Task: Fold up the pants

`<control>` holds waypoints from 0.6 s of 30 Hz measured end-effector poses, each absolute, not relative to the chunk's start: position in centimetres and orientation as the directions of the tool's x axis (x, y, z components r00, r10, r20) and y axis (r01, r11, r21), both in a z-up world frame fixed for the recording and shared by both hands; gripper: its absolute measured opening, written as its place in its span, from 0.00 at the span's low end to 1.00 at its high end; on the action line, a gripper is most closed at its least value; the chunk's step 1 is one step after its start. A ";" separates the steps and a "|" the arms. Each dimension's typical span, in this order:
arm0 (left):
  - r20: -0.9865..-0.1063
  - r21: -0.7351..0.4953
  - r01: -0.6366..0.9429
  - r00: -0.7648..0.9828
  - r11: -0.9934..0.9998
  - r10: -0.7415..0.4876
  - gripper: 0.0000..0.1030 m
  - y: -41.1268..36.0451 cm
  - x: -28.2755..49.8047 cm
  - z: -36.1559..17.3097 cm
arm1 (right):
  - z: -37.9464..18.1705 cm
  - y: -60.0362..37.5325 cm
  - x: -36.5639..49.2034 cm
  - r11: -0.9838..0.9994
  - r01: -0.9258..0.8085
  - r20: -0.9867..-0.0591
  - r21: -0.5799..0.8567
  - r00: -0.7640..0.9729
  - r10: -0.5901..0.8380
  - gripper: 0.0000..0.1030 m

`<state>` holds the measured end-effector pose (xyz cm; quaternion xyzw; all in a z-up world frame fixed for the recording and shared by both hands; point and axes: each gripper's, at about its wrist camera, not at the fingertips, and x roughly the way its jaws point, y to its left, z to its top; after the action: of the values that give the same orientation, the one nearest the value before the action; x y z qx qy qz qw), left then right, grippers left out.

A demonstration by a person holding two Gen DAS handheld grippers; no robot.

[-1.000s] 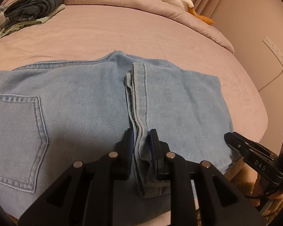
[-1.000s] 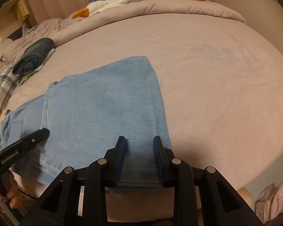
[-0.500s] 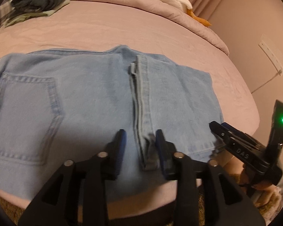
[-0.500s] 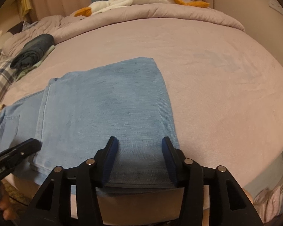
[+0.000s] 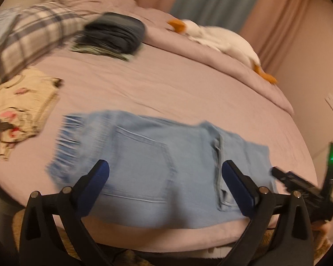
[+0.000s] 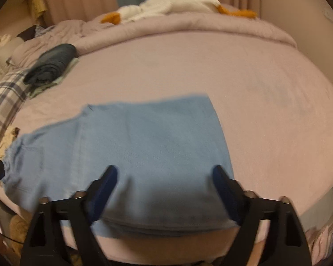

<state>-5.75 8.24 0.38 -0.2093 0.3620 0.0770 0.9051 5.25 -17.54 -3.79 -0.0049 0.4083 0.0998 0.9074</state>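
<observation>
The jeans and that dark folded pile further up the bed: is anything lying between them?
No. In both wrist views only bare pink bedsheet separates the jeans from the dark folded pile.

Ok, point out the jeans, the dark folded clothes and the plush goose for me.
jeans (image 5: 157,177): left wrist view, on the back pocket panel.
dark folded clothes (image 5: 115,33): left wrist view, top of the stack.
plush goose (image 6: 177,2): right wrist view, on its white body.
</observation>
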 end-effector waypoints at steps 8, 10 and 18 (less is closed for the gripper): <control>-0.688 -0.337 -0.431 0.720 0.837 0.093 0.99 12.7 -8.0 0.0 | 3.2 -12.5 4.8 0.955 -0.282 -0.620 0.095 0.734 0.279 0.94; -0.695 -0.337 -0.455 0.711 0.824 0.108 0.99 13.4 -8.2 -0.2 | 4.1 -11.4 4.6 0.948 -0.299 -0.596 0.108 0.744 0.303 0.94; -0.740 -0.319 -0.527 0.658 0.788 0.141 0.99 15.5 -8.7 -2.2 | 2.9 -9.5 4.5 0.933 -0.306 -0.592 0.191 0.722 0.358 0.94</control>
<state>-8.66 15.54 -2.16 -0.2636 0.3664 0.1917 0.8715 4.48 -9.53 2.90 0.0397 0.3270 0.1790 0.9271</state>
